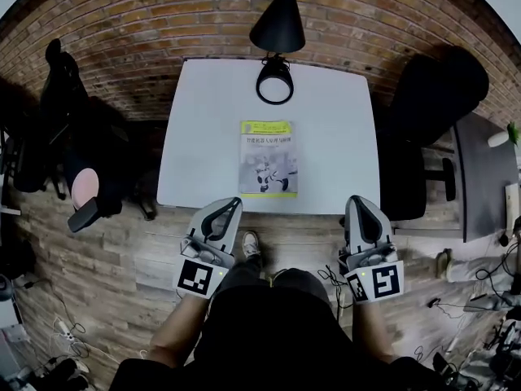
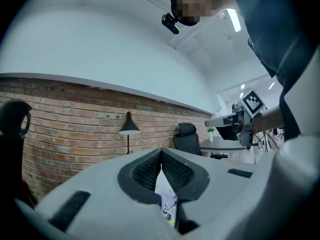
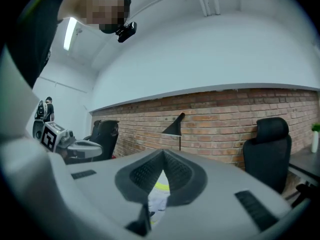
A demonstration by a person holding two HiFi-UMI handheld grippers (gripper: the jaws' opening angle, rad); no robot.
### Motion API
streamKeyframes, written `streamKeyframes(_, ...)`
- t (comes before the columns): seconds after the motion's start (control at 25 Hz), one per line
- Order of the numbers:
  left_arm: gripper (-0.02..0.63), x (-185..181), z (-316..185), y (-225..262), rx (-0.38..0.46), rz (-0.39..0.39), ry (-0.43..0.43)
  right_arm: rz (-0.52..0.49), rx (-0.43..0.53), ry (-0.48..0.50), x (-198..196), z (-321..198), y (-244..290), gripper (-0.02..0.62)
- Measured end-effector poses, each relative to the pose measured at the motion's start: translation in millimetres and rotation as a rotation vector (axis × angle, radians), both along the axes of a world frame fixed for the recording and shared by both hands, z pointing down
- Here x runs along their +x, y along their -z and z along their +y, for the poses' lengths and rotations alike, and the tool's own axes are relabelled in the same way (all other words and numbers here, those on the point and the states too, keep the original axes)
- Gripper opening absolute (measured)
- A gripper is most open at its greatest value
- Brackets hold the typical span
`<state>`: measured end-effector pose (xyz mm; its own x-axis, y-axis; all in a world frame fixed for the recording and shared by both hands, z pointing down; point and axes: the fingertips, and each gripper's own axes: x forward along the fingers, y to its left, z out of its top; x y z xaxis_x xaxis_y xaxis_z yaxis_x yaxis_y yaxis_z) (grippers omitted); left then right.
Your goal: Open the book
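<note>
Book [image 1: 268,159] lies shut and face up on the white table [image 1: 212,120], cover upright to the person, its near edge close to the table's near edge and about midway between left and right. A black lamp [image 1: 275,80] stands at the far side, well apart from it.

Both tongs hang at the near edge of the table, short of the book: the left gripper [image 1: 231,204] near and to the left of it, the right gripper [image 1: 359,201] near and further off to the right. Each gripper view shows the ribbed pads meeting at the tips with nothing between them, so both are closed and empty; the book shows only through the gap below the pads.

It looks like a thin paperback: light, bendy, with a glossy cover that will likely slip on the smooth tabletop. The spine probably runs down the left edge, though this cannot be told for sure. A sensible hold is the cover's free right edge near the near corner, pinching the cover alone, while the other tongs press down beside the spine to stop it sliding.
</note>
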<state>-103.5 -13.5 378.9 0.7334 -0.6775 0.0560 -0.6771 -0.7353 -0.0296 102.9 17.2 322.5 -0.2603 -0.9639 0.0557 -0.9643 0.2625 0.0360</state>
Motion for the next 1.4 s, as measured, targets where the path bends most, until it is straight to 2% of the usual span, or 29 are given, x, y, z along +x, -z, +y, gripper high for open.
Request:
streamKeyframes(0.28, 0.025, 20.9, -28.8, -9.8, -0.021, -0.009, -0.043, -0.017, -0.048, -0.035, 14.1, -17.0, -13.2, 0.014)
streamKeyframes(0.56, 0.025, 37.7, -36.4, -4.1, -0.012, -0.034, -0.011, -0.022, 0.012, 0.003, 26.2, -36.8, -3.1, 0.014)
streamKeyframes(0.76, 0.026, 47.0, -40.2, -10.1, -0.025, -0.069, -0.013, -0.033, 0.012, 0.016, 34.5, -41.5, -5.3, 0.014)
streamKeyframes(0.96, 0.026, 70.3, -38.3, -41.0, -0.074, -0.097, -0.055, -0.036, -0.001, 0.015, 42.8, -42.1, -12.0, 0.014)
streamKeyframes(1.08, 0.026, 84.7, -37.9, -69.4, -0.061, -0.159, -0.107, -0.031, -0.014, 0.017, 48.0, -41.7, -17.0, 0.014)
streamKeyframes(1.32, 0.031, 109.0, -43.0, -122.0, -0.116, -0.233, -0.137, -0.043, -0.047, 0.027, 58.0, -42.6, -28.8, 0.014)
streamKeyframes(1.36, 0.047, 111.4, -44.8, -129.9, -0.131, -0.240, -0.137, -0.039, -0.057, 0.028, 59.2, -42.7, -32.1, 0.014)
streamKeyframes(1.4, 0.089, 113.7, -45.9, -137.7, -0.147, -0.248, -0.137, -0.035, -0.066, 0.028, 60.5, -42.8, -35.7, 0.014)
